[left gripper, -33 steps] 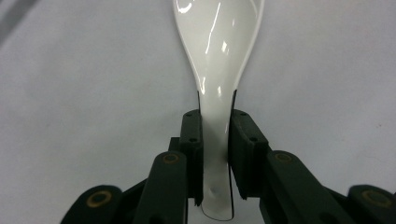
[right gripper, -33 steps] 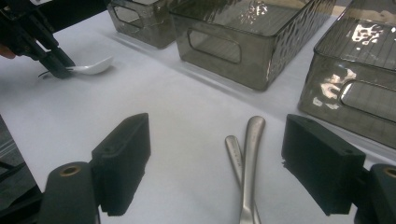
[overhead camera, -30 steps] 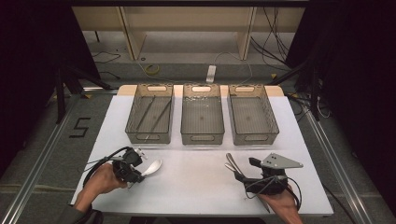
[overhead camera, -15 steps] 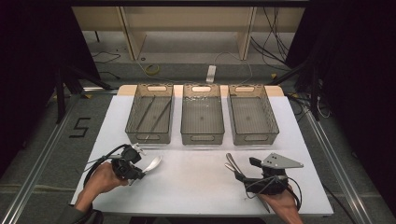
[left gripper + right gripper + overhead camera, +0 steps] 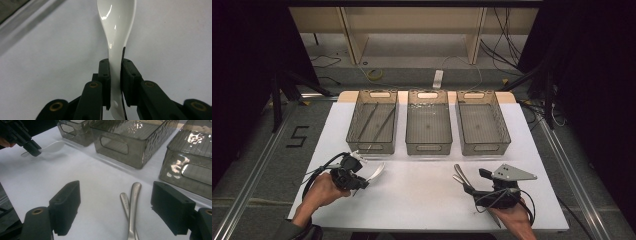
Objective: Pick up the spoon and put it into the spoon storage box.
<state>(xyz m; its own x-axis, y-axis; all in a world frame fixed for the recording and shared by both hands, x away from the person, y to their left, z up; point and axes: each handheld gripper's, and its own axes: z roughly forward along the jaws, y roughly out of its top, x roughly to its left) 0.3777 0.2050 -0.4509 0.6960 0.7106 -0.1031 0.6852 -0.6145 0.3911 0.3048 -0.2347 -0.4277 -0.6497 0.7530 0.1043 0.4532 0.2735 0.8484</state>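
At seven o'clock on the white worktop (image 5: 422,195):
Left hand-held gripper (image 5: 115,65): pinching the glossy white ceramic spoon (image 5: 117,30) by its handle.
Right hand-held gripper (image 5: 116,206): spread wide over two grey metal handles (image 5: 132,207), five o'clock.
Beyond: three smoky plastic bins (image 5: 428,145), twelve o'clock.

My left claw (image 5: 362,176) black with a looping black cable, brass-ringed pivots and small screws on its jaw blocks, my right claw (image 5: 469,186) black too, grey three-cornered plate on top, dark sleeve at my left wrist
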